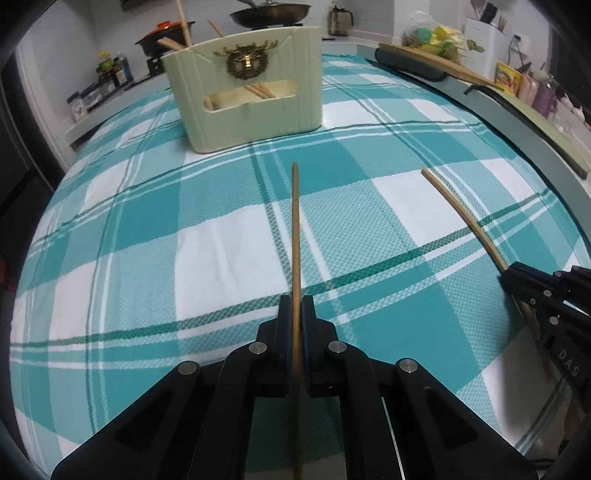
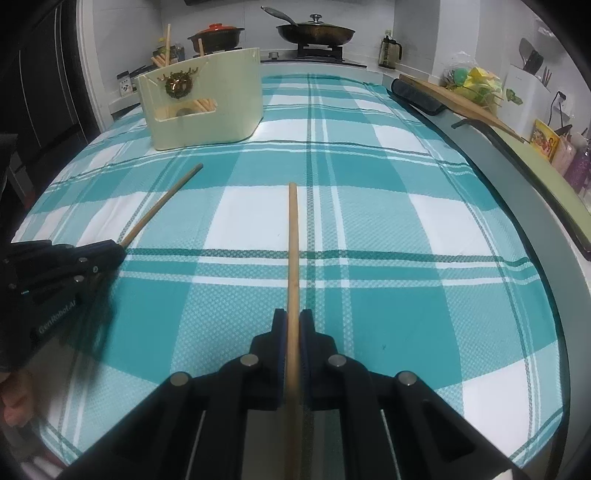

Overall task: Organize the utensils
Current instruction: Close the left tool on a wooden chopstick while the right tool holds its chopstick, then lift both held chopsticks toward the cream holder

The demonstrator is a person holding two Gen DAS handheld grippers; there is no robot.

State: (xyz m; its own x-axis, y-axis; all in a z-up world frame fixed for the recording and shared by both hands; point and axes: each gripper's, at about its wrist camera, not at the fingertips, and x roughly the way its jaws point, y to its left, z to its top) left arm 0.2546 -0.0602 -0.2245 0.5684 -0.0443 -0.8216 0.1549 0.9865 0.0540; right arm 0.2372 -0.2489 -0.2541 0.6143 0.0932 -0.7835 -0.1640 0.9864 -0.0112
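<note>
Left gripper: the left gripper [image 1: 294,317] has its pads pinched tight on a dark chopstick [image 1: 295,236], which runs straight ahead out of the fingertips, tip raised off the cloth.
Right gripper: the right gripper [image 2: 292,328] is likewise clamped on a pale chopstick [image 2: 293,258], the stick pointing forward from between its fingers.
Each seen from the other: from the left wrist the right gripper sits low at the right edge with its stick slanting forward; from the right wrist the left one sits at the left edge, blurred.
Holder: the cream utensil holder [image 1: 258,110] stands ahead and a little left of the left gripper, further left of the right one, well apart from both. More chopsticks [image 1: 258,90] already show through its front slot and poke out the top.
Surface: a teal plaid tablecloth [image 1: 369,177] lies under both tools.
Step in hand: I'd say both sticks are picked up and the carry to the holder is the part under way.
Next move: it looks to need each stick brought over the holder's open top, tipped end-down, then let go; the left one is better placed to go first.
Elsewhere: a frying pan [image 2: 314,33] sits on the stove beyond.
</note>
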